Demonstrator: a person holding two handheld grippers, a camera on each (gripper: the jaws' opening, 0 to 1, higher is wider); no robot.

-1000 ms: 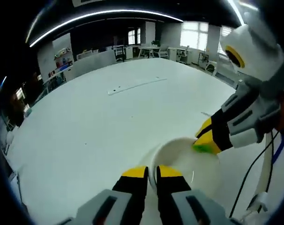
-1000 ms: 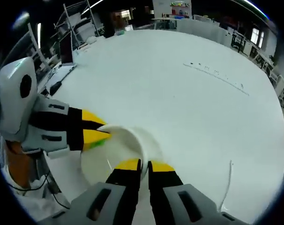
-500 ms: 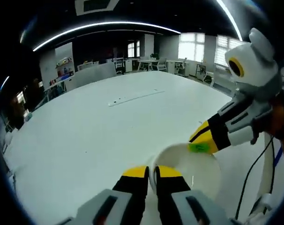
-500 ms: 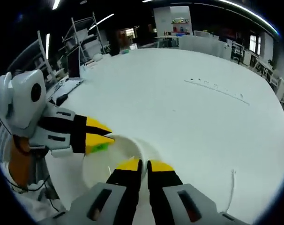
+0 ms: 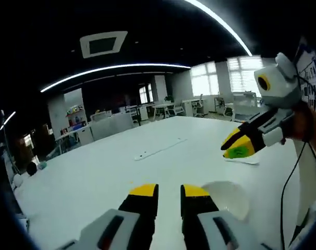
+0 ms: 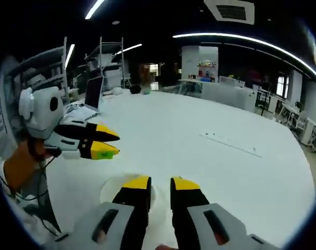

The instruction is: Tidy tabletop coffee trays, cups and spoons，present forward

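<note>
White saucer (image 5: 224,196) flat on table (image 5: 95,177), both hand-held grippers (image 5: 169,190) (image 6: 160,183) spread, empty.

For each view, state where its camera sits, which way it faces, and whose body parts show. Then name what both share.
Left gripper view: rides the left gripper, facing across the white table; right gripper and a hand enter from the right.
Right gripper view: rides the right gripper, facing across the table; left gripper and hand at left.
Shared: table, white saucer.
</note>
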